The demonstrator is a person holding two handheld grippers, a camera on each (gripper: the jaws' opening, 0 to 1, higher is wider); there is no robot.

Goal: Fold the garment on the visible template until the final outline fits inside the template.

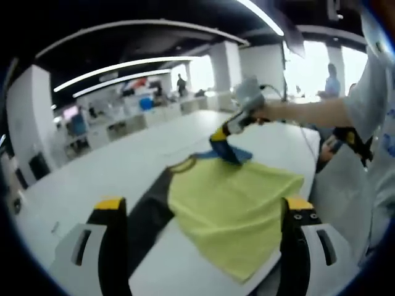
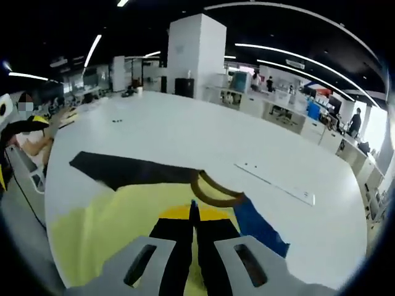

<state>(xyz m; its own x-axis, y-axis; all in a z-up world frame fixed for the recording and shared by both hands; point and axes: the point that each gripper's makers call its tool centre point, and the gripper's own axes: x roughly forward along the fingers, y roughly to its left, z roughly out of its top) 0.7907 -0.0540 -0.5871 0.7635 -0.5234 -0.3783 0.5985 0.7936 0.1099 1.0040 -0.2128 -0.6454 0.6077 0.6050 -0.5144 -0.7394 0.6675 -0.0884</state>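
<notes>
Mid-fold on a white table (image 1: 123, 160): the right hand-held gripper (image 2: 194, 213) pinches the yellow shirt (image 1: 234, 209) near its collar (image 2: 213, 188), jaws closed on the cloth, while the left hand-held gripper (image 1: 207, 213) hovers open over the near hem. Next, the shoulder probably carries across. A black sleeve (image 2: 123, 169) lies spread; a blue sleeve (image 2: 259, 228) shows just beside the collar.

The garment (image 1: 231, 206) lies flat on the table (image 1: 123, 166), reaching its near edge. Its sleeve (image 2: 126, 169) stretches sideways over the tabletop. The right gripper (image 1: 225, 148) sits on the garment at the collar (image 2: 213, 185), on the side farther from that edge.
</notes>
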